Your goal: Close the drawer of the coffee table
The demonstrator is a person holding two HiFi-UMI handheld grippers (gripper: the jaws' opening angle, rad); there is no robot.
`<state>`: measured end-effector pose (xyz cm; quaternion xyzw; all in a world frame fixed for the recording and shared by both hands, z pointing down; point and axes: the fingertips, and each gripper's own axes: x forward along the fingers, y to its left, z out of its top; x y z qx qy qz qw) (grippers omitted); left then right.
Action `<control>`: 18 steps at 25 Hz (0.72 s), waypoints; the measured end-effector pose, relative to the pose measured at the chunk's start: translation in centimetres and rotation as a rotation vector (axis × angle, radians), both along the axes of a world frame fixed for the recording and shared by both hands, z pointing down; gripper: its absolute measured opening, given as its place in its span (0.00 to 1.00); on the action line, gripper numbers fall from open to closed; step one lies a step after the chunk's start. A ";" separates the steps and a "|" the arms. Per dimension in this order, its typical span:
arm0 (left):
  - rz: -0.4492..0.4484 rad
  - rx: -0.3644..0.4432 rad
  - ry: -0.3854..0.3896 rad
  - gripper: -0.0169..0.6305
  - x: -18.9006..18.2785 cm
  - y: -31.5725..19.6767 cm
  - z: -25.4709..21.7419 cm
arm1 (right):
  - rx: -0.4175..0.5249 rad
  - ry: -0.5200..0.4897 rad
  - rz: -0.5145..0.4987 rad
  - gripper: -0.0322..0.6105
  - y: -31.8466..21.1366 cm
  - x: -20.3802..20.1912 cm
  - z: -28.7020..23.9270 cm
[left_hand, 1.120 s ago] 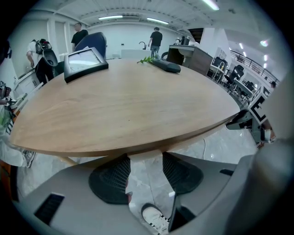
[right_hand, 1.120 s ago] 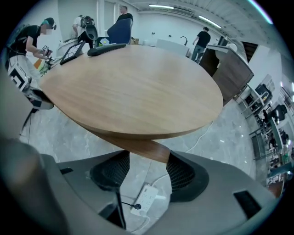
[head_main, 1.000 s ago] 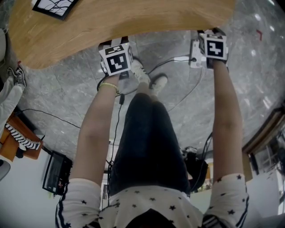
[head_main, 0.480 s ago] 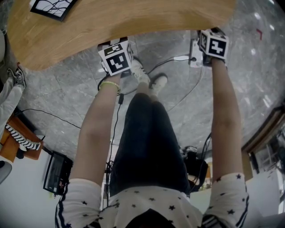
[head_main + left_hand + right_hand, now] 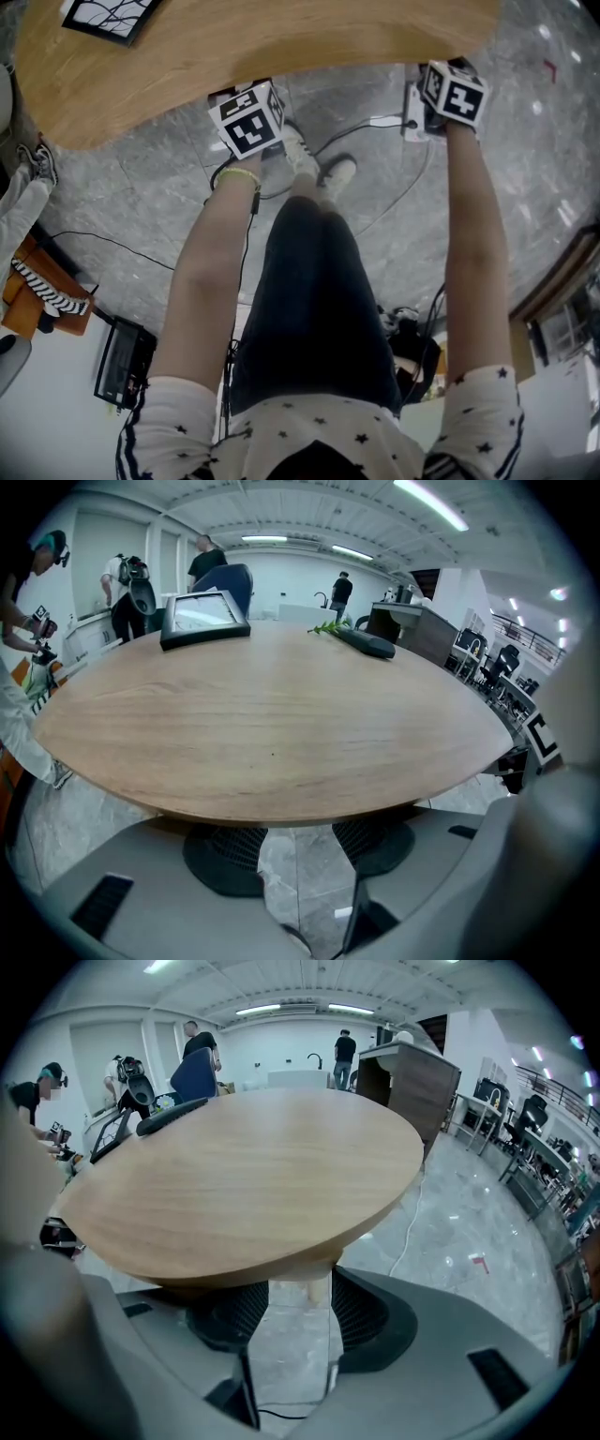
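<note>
The coffee table (image 5: 244,47) is a round light-wood top; its near edge runs just ahead of both grippers, and no drawer shows in any view. My left gripper (image 5: 247,120) hangs at that edge, left of the person's feet. In the left gripper view my left gripper (image 5: 298,855) stands open over grey floor, with nothing between the pads and the table top (image 5: 272,724) above. My right gripper (image 5: 453,94) is at the table's right end. In its own view the right gripper (image 5: 295,1321) is closing on empty air, and a wooden table leg (image 5: 319,1288) stands beyond.
A framed picture (image 5: 202,616), a black remote (image 5: 366,644) and a green sprig (image 5: 328,627) lie on the table. Cables and a white power strip (image 5: 412,122) cross the marble floor by the person's shoes (image 5: 319,169). Several people stand far behind the table.
Both marker cubes have rolled a little in the hands while staying at the same spot by the table's edge. Nothing on the table has moved.
</note>
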<state>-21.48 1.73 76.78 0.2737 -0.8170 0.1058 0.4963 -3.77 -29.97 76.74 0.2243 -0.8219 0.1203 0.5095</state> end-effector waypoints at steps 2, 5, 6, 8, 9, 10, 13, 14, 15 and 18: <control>0.000 0.005 -0.007 0.37 -0.1 0.0 0.0 | 0.003 -0.009 0.002 0.39 -0.1 -0.1 -0.1; 0.003 0.007 -0.011 0.37 -0.1 0.0 -0.1 | -0.001 -0.014 0.010 0.39 -0.1 0.0 0.0; 0.003 0.007 -0.009 0.37 -0.1 0.0 -0.1 | 0.000 -0.012 0.012 0.39 -0.1 0.0 0.0; 0.003 0.004 -0.004 0.37 0.0 -0.1 -0.1 | 0.006 -0.004 0.012 0.39 -0.2 0.0 -0.1; 0.004 0.001 -0.001 0.37 0.1 0.0 -0.1 | 0.010 0.001 0.011 0.39 -0.1 0.1 -0.2; 0.006 -0.003 0.002 0.37 0.2 0.0 -0.1 | 0.014 0.005 0.007 0.38 -0.1 0.2 -0.3; 0.027 -0.019 0.004 0.30 0.2 0.4 -0.1 | 0.026 0.008 -0.027 0.37 0.2 0.1 -0.9; 0.038 -0.026 0.006 0.29 0.2 0.5 0.0 | 0.029 0.010 -0.038 0.37 0.3 0.0 -1.0; 0.049 -0.035 0.009 0.27 0.2 0.6 0.0 | 0.031 0.012 -0.047 0.37 0.4 0.0 -1.1; 0.070 -0.062 0.010 0.24 0.3 1.1 0.0 | 0.030 0.009 -0.055 0.33 0.8 0.0 -1.6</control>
